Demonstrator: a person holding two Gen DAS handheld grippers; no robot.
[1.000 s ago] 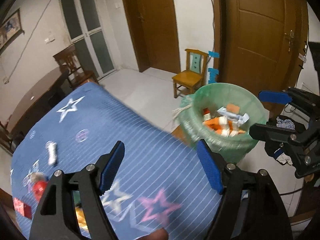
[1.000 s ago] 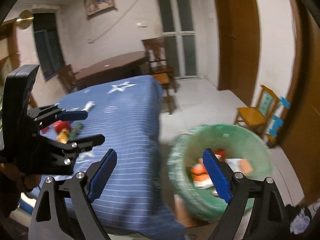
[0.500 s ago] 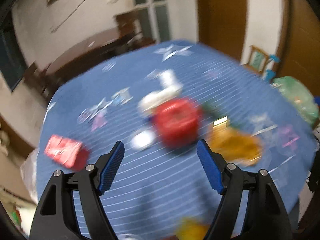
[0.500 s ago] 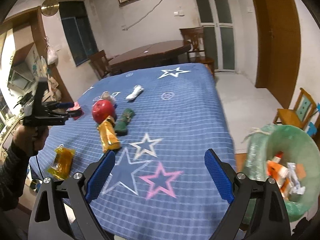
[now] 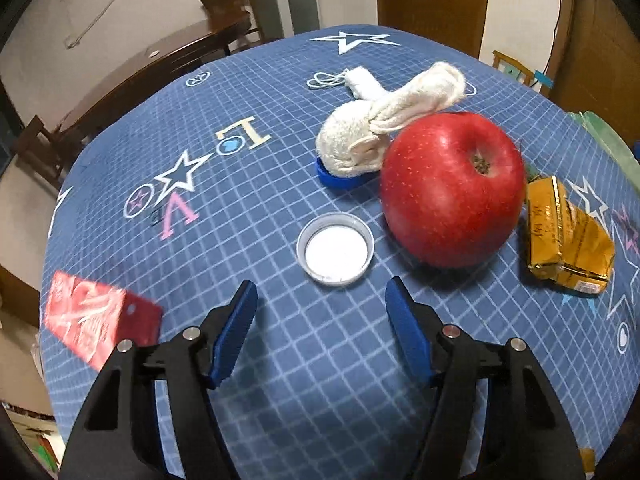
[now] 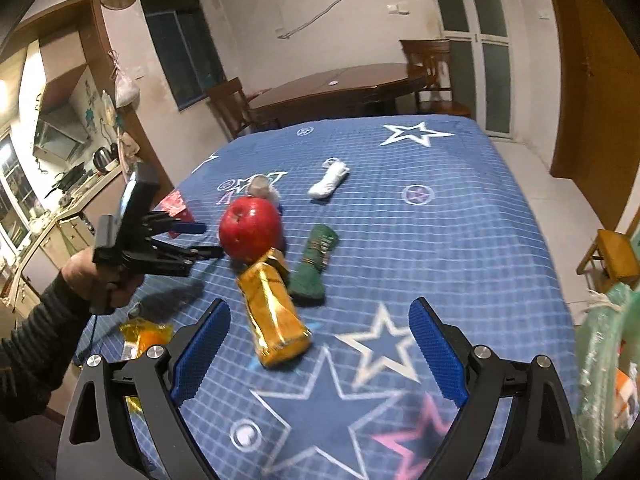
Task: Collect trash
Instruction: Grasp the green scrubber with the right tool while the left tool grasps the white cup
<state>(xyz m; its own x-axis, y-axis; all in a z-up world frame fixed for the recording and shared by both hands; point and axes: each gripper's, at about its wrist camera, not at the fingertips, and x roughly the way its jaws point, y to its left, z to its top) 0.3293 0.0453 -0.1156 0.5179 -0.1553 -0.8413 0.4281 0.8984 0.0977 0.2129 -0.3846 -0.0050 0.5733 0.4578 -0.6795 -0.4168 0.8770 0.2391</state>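
Note:
A white bottle cap lies open side up on the blue star tablecloth, just ahead of my left gripper. Its jaws are closing, with nothing between the pads. A red apple sits right of the cap, and a crumpled gold wrapper lies beyond it. In the right wrist view my right gripper is open above a gold packet, whose near end shows between the fingers, untouched. The left gripper, held in a hand, points at the apple.
A white rolled cloth rests on a blue cap. A red packet lies at the left edge. A green packet and a yellow wrapper lie on the cloth. The green-bagged bin stands at the right.
Both views swung from the bin to the table. My left gripper dropped close to the cap and apple, and its jaws narrowed. My right gripper neared the gold packet.

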